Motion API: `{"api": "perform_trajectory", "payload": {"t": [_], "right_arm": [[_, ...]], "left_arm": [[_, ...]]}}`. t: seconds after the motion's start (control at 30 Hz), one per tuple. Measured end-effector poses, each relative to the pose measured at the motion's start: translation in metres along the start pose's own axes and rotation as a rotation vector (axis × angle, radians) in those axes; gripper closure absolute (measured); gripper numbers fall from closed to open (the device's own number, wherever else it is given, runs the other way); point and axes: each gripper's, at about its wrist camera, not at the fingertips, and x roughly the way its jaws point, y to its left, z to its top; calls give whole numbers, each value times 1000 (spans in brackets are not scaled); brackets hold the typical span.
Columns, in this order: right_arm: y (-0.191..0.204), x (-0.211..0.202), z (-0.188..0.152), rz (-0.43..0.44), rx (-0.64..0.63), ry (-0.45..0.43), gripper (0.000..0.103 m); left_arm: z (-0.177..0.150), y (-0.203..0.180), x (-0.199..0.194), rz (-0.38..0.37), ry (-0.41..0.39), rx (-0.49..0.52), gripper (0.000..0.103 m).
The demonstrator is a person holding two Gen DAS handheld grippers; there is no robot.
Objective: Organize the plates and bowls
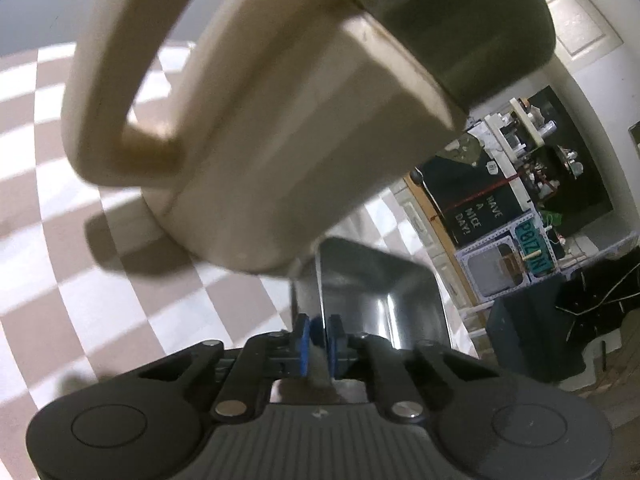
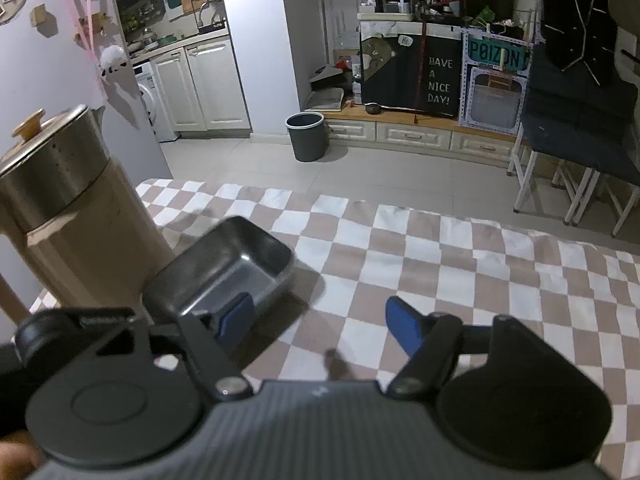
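A rectangular steel dish [image 1: 380,284] stands on the checked tablecloth right in front of my left gripper [image 1: 318,346]. The two blue pads are shut on the dish's near wall, one inside and one outside. In the right wrist view the same dish [image 2: 224,268] sits tilted beside a tall beige jug. My right gripper [image 2: 320,326] hovers just right of the dish, open, with nothing between its fingers. Its left fingertip [image 2: 236,320] overlaps the dish's near right corner; the right one is over bare cloth.
A tall beige jug [image 2: 72,216] with a steel lid stands close to the left of the dish and fills the upper left wrist view [image 1: 280,120]. The checked tablecloth [image 2: 460,280] stretches right. Beyond the table are a bin [image 2: 306,136], cabinets and chairs.
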Motion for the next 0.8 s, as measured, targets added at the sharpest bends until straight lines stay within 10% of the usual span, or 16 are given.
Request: {"api": "perform_trajectory", "payload": {"t": [0.47,0.8], "right_arm": [[13,22,0,20,-40,23,66],[14,42,4,124,59,53,66]], "left_arm": [[10,6,-6,31,-33,88,94],[18,11,-6,0,-1,103,94]]}}
